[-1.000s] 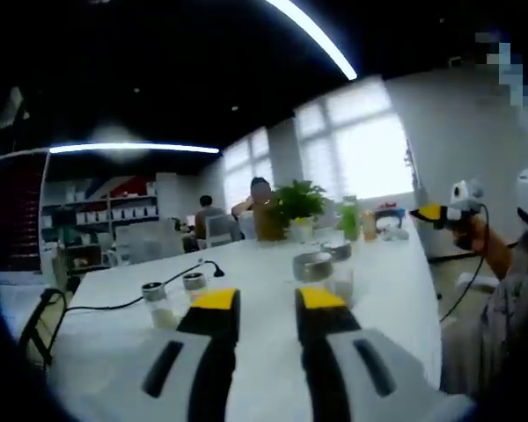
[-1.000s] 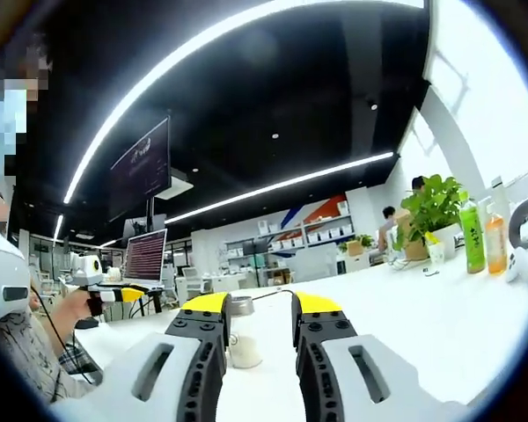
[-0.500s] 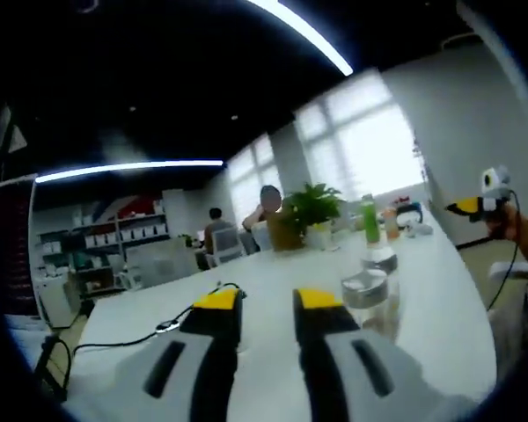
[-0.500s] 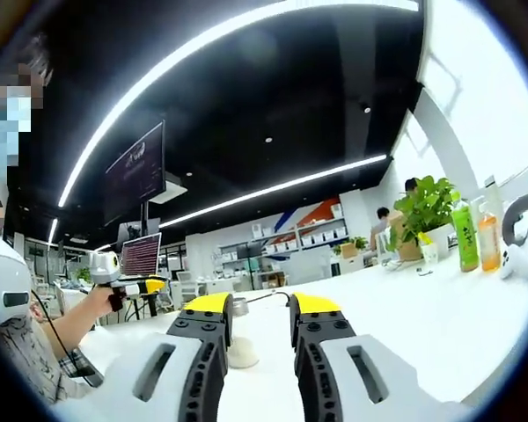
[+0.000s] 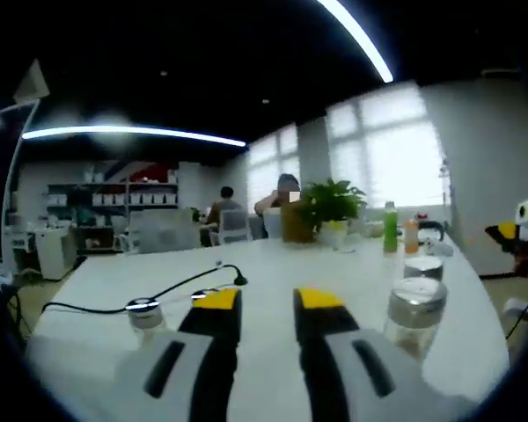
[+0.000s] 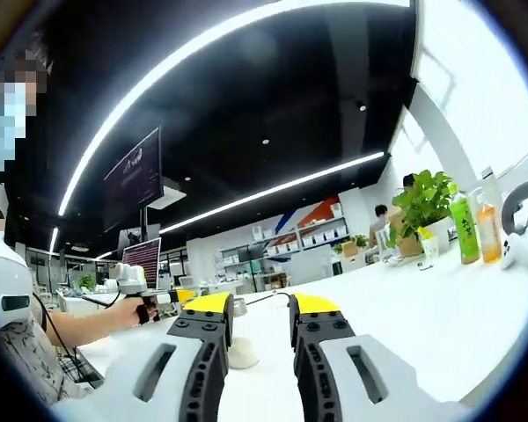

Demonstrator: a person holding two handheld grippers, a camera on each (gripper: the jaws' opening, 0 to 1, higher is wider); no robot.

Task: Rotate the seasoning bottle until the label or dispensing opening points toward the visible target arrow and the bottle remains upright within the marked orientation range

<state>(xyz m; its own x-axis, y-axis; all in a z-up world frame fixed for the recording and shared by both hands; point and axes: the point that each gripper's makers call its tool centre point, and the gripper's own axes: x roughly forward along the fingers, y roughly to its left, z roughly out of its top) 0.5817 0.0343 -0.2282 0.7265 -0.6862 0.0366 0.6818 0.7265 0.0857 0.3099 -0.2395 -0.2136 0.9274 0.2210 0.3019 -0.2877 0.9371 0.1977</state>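
In the left gripper view, the left gripper [image 5: 267, 303] is held low over the white bench [image 5: 273, 268] with its yellow-tipped jaws parted and nothing between them. A clear seasoning bottle [image 5: 413, 315] with a metal cap is seen standing upright just to the right of the right jaw, near but not touching it; a second capped bottle [image 5: 423, 267] stands farther ahead on the same side. Two smaller capped jars [image 5: 143, 315] are set to the left of the left jaw, and a black cable [image 5: 158, 288] runs across the bench beyond them. The right gripper [image 5: 513, 236] is seen far off at the right edge, well apart from the near bottle. No target arrow can be made out on the bench. In the right gripper view, the right gripper [image 6: 257, 306] is likewise held with jaws apart and empty. A pale bottle [image 6: 239, 341] is glimpsed ahead in the gap beside the left jaw, partly hidden by it. Farther left, a hand [image 6: 143, 309] holding the left gripper is seen. The near bottle's long axis is judged vertical, and the left gripper is judged the nearer one; a shift to its right would be needed before the bottle could be taken and turned.
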